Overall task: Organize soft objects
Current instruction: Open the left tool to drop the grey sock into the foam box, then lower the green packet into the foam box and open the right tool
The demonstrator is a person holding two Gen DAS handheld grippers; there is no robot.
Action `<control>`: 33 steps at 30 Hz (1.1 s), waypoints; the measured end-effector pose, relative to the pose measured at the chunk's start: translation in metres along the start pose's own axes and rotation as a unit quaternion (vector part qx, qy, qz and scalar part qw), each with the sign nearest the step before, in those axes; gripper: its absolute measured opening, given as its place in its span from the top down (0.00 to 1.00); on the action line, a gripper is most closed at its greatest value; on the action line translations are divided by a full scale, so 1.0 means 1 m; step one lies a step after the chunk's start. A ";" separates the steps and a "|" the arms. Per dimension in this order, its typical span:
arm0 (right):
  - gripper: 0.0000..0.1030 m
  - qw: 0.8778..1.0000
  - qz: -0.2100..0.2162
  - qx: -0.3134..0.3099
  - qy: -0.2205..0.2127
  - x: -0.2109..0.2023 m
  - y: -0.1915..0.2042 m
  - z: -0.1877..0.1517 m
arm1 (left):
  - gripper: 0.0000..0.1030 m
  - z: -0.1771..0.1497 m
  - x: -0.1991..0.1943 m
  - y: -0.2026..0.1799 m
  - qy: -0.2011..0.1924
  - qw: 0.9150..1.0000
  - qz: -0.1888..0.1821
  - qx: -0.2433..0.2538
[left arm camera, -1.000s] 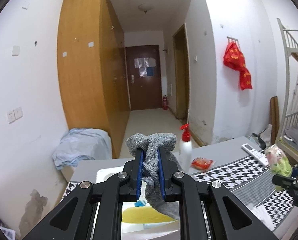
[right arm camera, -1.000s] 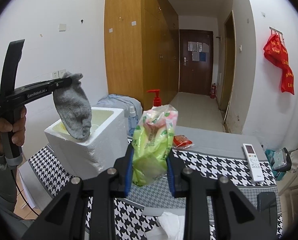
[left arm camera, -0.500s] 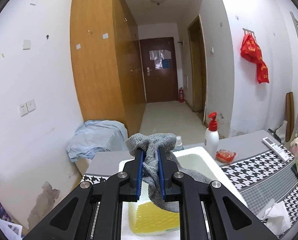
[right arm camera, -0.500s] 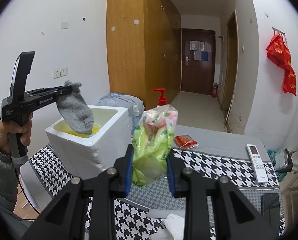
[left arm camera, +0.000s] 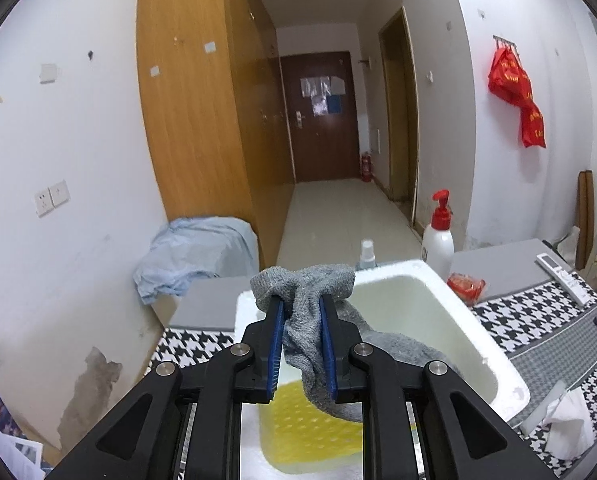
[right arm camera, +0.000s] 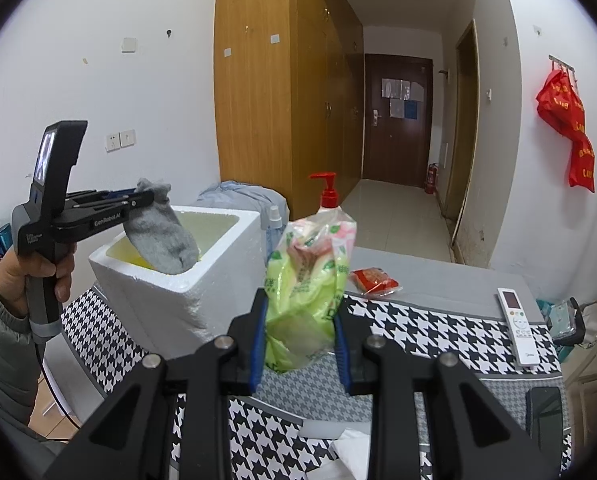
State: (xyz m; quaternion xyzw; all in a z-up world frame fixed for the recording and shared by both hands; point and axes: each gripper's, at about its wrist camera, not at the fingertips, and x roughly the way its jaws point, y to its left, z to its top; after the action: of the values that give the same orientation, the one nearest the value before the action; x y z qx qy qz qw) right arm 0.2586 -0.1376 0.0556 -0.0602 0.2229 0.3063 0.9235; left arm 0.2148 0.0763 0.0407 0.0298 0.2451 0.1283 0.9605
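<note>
While the sock is coming down over the box, notes by view:

Left wrist, change: left gripper (left arm camera: 301,344) is now dipping toward the foam box (left arm camera: 494,364); a sec ago the box was barely in frame, now it is filling the lower middle. Jaws have just been easing apart, grey sock (left arm camera: 310,320) between them and sagging at 5 o'clock into the box, toe over the yellow sponge (left arm camera: 298,432).
Left wrist, grip: pads are looking like they're still touching the sock, loosely.
Left wrist, meaning: prob. the drop step is starting; sock is over the opening, not yet lying inside.
Left wrist, around: pump bottle (left arm camera: 438,236) at 1 o'clock of the box, small spray bottle (left arm camera: 366,254) at 12, red packet (left arm camera: 464,286) at 2, remote (left arm camera: 560,274) further at 2, white tissue (left arm camera: 568,420) at 4.

Right wrist, grip: right gripper (right arm camera: 298,340) is clamping the green snack bag (right arm camera: 306,284), held up above the houndstooth cloth (right arm camera: 430,328); no change here.
Right wrist, sock side: person's hand (right arm camera: 22,280) is holding the left tool at 9 o'clock; sock is hanging inside the box rim.
Right wrist, in the way: box's near wall is standing between bag and opening, and the left tool is occupying the space over it, so bag likely needs to wait, then lift over the rim.
</note>
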 end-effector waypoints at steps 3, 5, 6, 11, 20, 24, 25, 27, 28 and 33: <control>0.68 1.000 0.000 0.000 0.003 0.002 0.001 0.001 | 0.67 -0.002 0.003 -0.003 0.010 1.000 0.002 0.010; 0.68 1.000 0.001 0.000 0.003 0.003 0.002 0.001 | 0.44 -0.003 0.004 -0.003 0.018 1.000 -0.007 0.013; 0.68 1.000 0.001 0.001 0.004 0.003 0.002 0.001 | 0.36 -0.003 0.004 -0.003 0.022 1.000 -0.011 0.013; 0.68 1.000 -0.001 0.002 0.003 0.002 0.003 0.003 | 0.11 -0.008 0.012 -0.005 0.051 0.998 -0.016 0.025; 0.68 1.000 -0.001 -0.002 0.001 0.002 0.007 0.004 | 0.01 -0.006 -0.011 0.005 0.004 1.000 -0.018 0.001; 0.68 1.000 0.004 -0.006 -0.002 0.003 0.011 0.006 | 0.01 -0.004 -0.023 0.013 -0.017 1.000 -0.016 -0.008; 0.68 1.000 0.004 -0.007 -0.003 0.004 0.012 0.007 | 0.01 -0.004 -0.025 0.015 -0.022 1.000 -0.010 -0.008; 0.68 1.000 0.006 -0.010 -0.003 0.005 0.015 0.008 | 0.01 -0.006 -0.029 0.018 -0.029 0.999 -0.002 -0.013; 0.68 1.000 0.008 -0.010 -0.004 0.006 0.016 0.009 | 0.01 -0.007 -0.032 0.021 -0.034 0.999 -0.001 -0.017; 0.68 1.000 0.014 -0.015 -0.006 0.011 0.023 0.013 | 0.01 -0.008 -0.041 0.035 -0.049 0.998 0.004 -0.026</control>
State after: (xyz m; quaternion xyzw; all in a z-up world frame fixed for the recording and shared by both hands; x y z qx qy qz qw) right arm 0.2579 -0.1096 0.0626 -0.0690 0.2137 0.3228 0.9194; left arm 0.1677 0.0992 0.0570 0.0122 0.1938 0.1371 0.9713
